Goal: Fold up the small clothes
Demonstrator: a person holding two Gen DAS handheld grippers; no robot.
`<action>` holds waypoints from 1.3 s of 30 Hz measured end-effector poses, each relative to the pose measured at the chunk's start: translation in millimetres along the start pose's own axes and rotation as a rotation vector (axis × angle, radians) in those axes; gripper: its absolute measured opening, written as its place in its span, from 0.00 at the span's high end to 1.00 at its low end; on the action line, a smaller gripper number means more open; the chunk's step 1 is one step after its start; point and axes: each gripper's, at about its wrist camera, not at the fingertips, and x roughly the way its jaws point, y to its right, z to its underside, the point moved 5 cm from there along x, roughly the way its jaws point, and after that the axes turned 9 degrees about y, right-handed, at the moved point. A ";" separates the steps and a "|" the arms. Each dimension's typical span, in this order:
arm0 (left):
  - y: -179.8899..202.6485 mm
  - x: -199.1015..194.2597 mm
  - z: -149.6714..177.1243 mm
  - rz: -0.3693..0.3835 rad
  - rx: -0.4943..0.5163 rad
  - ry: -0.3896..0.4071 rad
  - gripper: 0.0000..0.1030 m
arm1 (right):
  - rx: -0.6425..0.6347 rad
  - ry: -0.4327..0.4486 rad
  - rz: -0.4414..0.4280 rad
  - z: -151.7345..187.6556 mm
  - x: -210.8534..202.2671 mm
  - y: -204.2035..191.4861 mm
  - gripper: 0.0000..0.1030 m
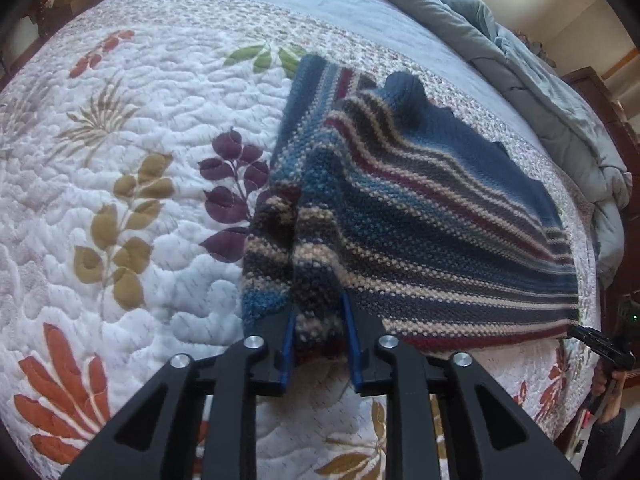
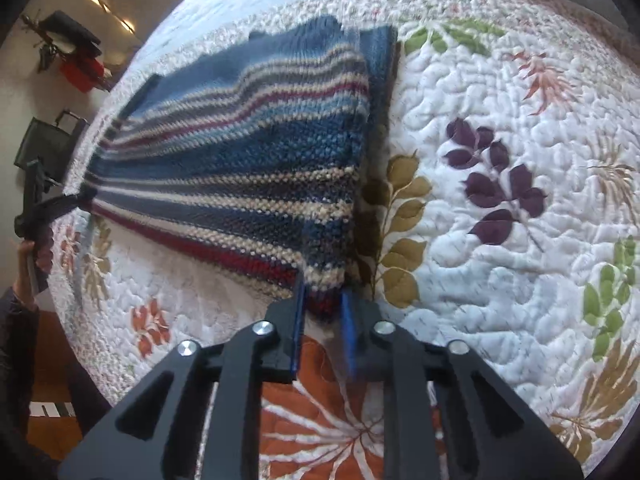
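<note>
Striped knit sweater (image 1: 400,216) lies on the bed quilt (image 1: 120,160), each near corner pinched: left hand-held gripper (image 1: 320,332) at 6 o'clock, right hand-held gripper (image 2: 324,300) likewise. Uneven lifting could slip the loose knit free, skewing the fold.

Knit sweater (image 1: 400,216): blue, maroon, cream, grey stripes. Quilt (image 1: 132,152): white, with rust, purple, gold, green leaf prints.

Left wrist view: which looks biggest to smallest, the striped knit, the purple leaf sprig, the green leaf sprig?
1. Striped knit, by far.
2. Purple leaf sprig.
3. Green leaf sprig, though it lies farther from the camera, so its true size against the purple one is unsure.
</note>
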 end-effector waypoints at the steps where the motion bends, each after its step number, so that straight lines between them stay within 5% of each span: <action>1: -0.2 -6.5 -1.5 0.020 -0.006 0.010 0.62 | 0.007 0.020 0.002 -2.0 -8.3 1.2 0.56; 3: -1.7 -15.6 -5.0 0.022 -0.010 0.035 0.36 | 0.021 0.051 0.000 -6.5 -20.6 2.4 0.52; 4: -0.7 -17.0 -5.6 0.017 -0.008 0.038 0.32 | 0.038 0.056 -0.008 -8.7 -23.7 4.3 0.52; 10: -1.6 10.2 -9.8 0.015 -0.033 -0.053 0.28 | 0.138 0.022 -0.059 -18.4 -5.8 17.8 0.48; 20: 28.3 33.5 -11.2 0.066 -0.005 -0.062 0.20 | 0.195 -0.019 -0.156 -19.1 36.7 14.6 0.46; 23: 47.2 39.2 -7.6 0.161 -0.024 -0.108 0.24 | 0.177 -0.023 -0.188 -20.8 41.3 7.0 0.50; 27: 52.5 55.5 -4.5 0.077 0.003 -0.131 0.35 | 0.189 -0.021 -0.192 -22.6 45.8 6.0 0.52; 29: 44.7 60.2 -4.9 0.025 -0.048 -0.129 0.57 | 0.191 -0.021 -0.187 -22.4 45.7 5.5 0.73; 30: 42.2 59.8 -6.3 0.020 -0.072 -0.122 0.73 | 0.189 -0.020 -0.193 -21.7 44.3 4.0 0.77; 32: 36.5 54.8 -6.3 0.040 -0.121 -0.118 0.87 | 0.164 0.000 -0.196 -21.0 36.4 -1.6 0.81; 35: 28.9 45.6 -1.8 0.076 -0.209 -0.127 0.89 | 0.141 0.037 -0.197 -19.6 23.6 -8.4 0.83; 39: 36.8 30.1 2.4 0.061 -0.191 -0.123 0.90 | 0.145 0.062 -0.213 -14.4 -3.3 -10.0 0.85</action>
